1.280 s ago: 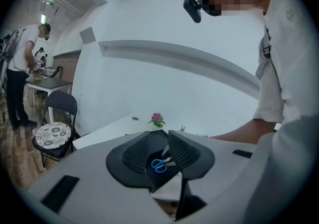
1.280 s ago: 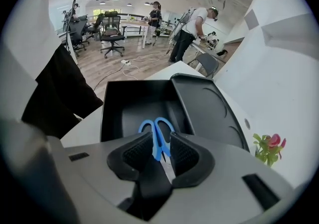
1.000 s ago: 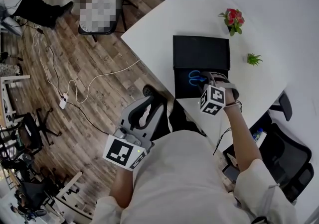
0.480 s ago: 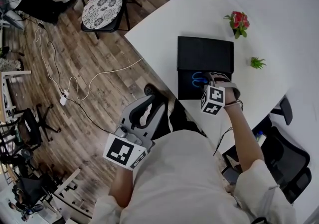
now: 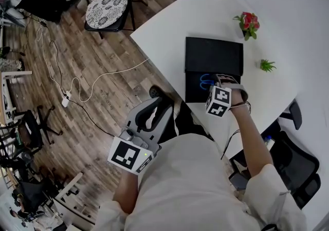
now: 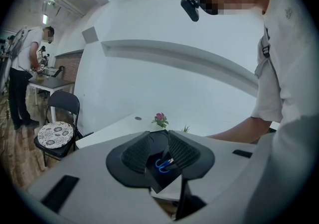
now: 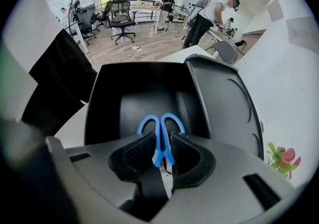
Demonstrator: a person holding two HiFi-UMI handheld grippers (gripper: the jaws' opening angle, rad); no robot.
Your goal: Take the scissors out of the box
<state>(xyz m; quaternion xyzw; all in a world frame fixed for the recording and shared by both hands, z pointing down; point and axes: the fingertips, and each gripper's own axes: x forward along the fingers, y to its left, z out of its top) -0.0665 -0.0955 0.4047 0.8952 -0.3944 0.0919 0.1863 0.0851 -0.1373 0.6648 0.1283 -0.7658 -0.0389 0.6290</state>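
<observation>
A black box (image 5: pixel 213 55) lies open on the white table (image 5: pixel 169 24), and the blue-handled scissors (image 5: pixel 207 80) rest in its near half. My right gripper (image 5: pixel 222 85) points steeply down into the box. In the right gripper view its jaws are closing with the scissors (image 7: pixel 161 128) between them, and both pads lie against the blue handles just below the loops. My left gripper (image 5: pixel 154 109) hangs off the table's near-left edge over the floor. Its jaws stand open and empty (image 6: pixel 158 151), and the box and scissors (image 6: pixel 162 164) show far off through the gap.
A pot of red flowers (image 5: pixel 249 22) and a small green plant (image 5: pixel 267 64) stand on the table beyond the box. A chair with a patterned cushion (image 5: pixel 105 1) and loose cables (image 5: pixel 77 86) occupy the wooden floor at left. A black office chair (image 5: pixel 298 163) is at right.
The right gripper has tipped slightly over the scissors' handles and stayed at the box. The left gripper has held its place.
</observation>
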